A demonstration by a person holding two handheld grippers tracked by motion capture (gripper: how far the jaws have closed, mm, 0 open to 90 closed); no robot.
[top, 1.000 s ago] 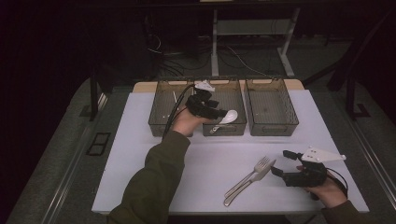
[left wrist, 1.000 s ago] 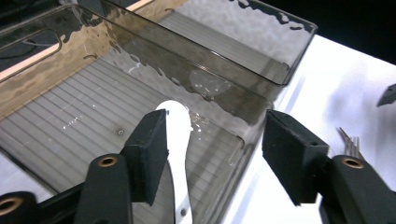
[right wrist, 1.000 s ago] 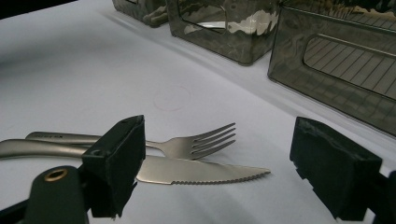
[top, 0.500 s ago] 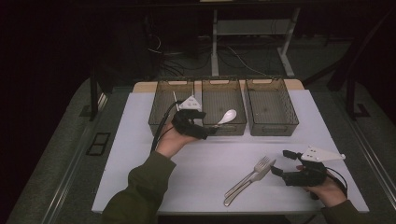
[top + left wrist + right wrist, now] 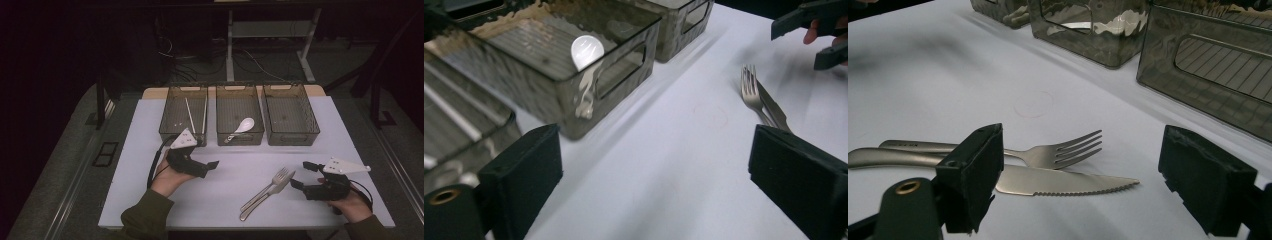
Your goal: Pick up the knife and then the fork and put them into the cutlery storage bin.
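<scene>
with the spoon binned and left tool just spread empty, right tool, also spread, should pinch the fork handle clear of the knife.

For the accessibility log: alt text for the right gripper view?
A fork and a serrated knife lie side by side on the white table between the open right gripper jaws, with three grey bins behind.

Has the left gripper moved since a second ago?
Yes. The left gripper, jaws just opened and empty, has pulled back from over the middle bin toward the person, leaving the white spoon inside.
</scene>
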